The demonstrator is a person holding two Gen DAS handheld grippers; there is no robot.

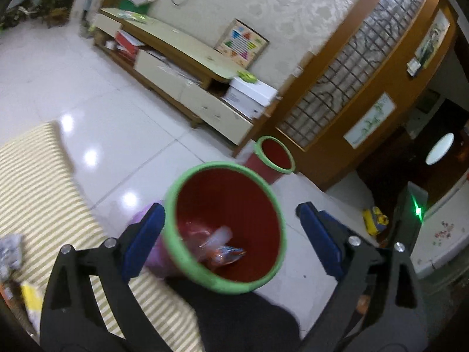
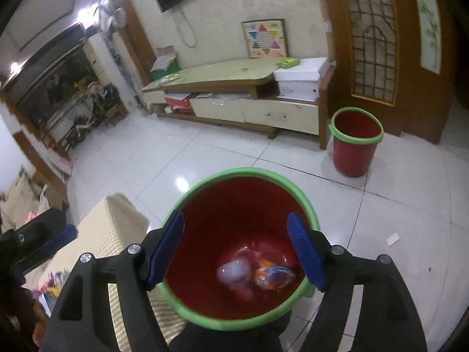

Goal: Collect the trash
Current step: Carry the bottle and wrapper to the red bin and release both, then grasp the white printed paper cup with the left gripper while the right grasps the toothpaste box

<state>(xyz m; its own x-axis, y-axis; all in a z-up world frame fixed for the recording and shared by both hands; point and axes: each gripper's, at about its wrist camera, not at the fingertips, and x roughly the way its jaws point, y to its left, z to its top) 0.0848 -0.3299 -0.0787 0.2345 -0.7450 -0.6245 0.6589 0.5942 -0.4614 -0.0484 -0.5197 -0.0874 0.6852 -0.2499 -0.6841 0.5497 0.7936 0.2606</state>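
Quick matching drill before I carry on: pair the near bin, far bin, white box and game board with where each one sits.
Things:
1. near bin
2. far bin
3. white box
4. game board

Places:
A. leaning on the wall above the TV stand
B. on the floor by the wooden partition
C. right under the hand-held grippers, wrappers inside
D. at the stand's right end, under a green item

Pairs: 1-C, 2-B, 3-D, 4-A

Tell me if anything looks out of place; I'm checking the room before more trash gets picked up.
A small white scrap lies loose on the floor tiles, right of the near bin that already holds wrappers. A yellow toy also sits on the floor. The far bin stands upright.
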